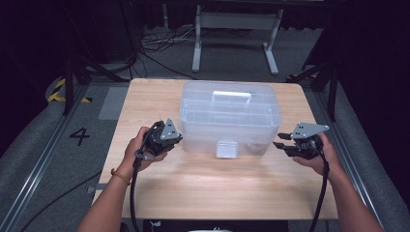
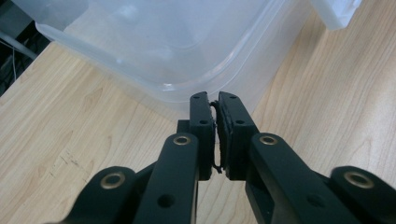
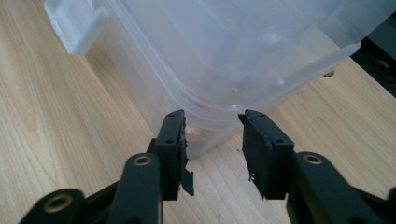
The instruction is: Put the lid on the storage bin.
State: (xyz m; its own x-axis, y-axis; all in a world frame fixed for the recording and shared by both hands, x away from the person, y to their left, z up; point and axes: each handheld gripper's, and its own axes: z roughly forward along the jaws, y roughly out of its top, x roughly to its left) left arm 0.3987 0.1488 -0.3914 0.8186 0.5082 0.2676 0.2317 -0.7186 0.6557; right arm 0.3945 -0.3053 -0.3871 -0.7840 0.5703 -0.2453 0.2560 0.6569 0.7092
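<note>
Both hands hold grippers flanking the clear lidded box (image 1: 230, 118) on the table (image 1: 145, 104): left gripper (image 1: 180, 139) jaws nearly closed (gripping nothing), right gripper (image 1: 279, 140) jaws apart, empty.

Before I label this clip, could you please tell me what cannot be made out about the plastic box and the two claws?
- Contents of the clear plastic box: its frosted lid and walls blur the inside in every view.
- The front latch: too small in the high view to tell whether it is fastened; cut off by the frame edge in both gripper views.
- The left claw: whether its tips touch the box; its own body hides them in the high view.
</note>
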